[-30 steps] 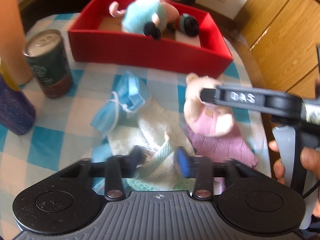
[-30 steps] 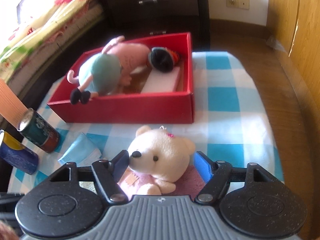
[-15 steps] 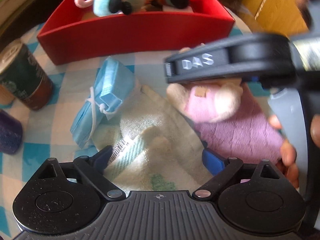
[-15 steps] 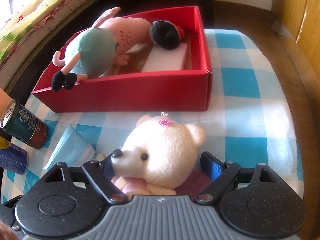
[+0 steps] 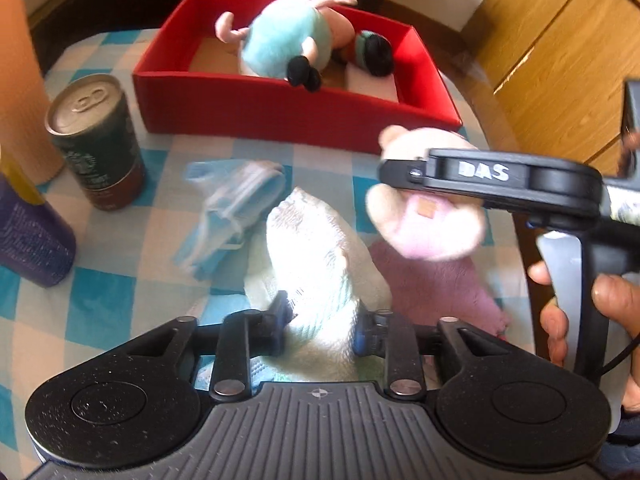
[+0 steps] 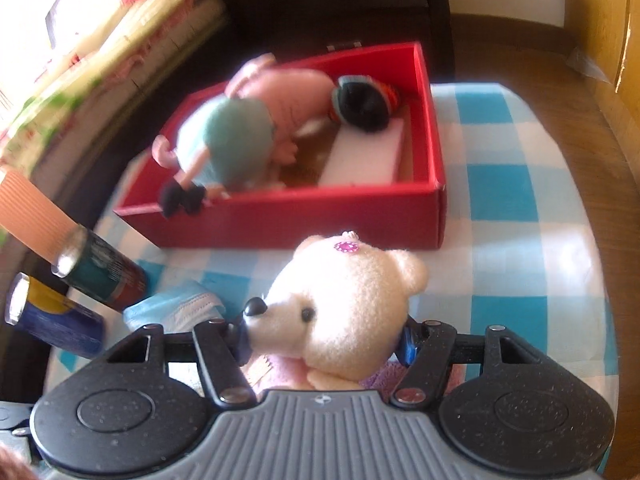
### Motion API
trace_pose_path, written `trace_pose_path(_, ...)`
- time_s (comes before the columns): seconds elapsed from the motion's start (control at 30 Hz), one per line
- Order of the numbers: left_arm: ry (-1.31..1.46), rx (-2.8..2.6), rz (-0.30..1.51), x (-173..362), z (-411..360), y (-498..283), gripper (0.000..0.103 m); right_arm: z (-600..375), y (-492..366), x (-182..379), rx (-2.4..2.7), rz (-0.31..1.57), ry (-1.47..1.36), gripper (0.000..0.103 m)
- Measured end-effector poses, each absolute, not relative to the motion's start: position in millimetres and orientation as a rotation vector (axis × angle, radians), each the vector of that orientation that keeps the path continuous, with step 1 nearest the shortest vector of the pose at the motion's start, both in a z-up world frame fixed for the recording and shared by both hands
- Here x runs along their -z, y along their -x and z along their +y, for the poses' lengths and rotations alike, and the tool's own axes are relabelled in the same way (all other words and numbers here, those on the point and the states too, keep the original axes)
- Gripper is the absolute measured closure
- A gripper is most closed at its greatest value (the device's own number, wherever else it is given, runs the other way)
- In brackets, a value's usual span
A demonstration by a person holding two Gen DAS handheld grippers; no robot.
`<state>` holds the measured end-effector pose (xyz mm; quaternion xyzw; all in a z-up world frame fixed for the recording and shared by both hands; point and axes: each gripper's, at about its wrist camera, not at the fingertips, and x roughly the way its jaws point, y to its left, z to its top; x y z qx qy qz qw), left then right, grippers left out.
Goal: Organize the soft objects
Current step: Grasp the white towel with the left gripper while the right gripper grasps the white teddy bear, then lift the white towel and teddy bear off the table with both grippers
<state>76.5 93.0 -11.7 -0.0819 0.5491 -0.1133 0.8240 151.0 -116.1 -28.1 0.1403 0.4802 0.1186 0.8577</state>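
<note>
Only left wrist view shows left claw [image 5: 322, 326] pinching towel [image 5: 316, 264]

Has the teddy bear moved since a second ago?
Yes. The teddy bear, clamped in the right gripper, has risen off the table toward the red box.

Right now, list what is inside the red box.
The red box holds a pig plush in teal, a dark striped soft toy and a white foam block. Anything beneath them is hidden.
</note>
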Motion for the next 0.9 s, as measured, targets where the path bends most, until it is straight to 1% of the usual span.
trace_pose_path(0.23, 0.312, 0.286, 1.159, 2.6, 109.8, -80.4, 0.073, -129.9, -144.2, 24.0, -0.243, 1.001, -0.331, 0.061)
trace_pose_path(0.57, 0.283, 0.241, 1.041, -21.9, 108.3, -84.7, 0.074, -137.0, -138.4, 11.1, -0.251, 0.960, -0.326, 0.061)
trace_pose_path(0.9, 0.220, 0.155, 0.971, -30.2, 106.2, -89.6, 0.074, -138.7, -131.1, 2.0, -0.245, 0.924, -0.277, 0.061)
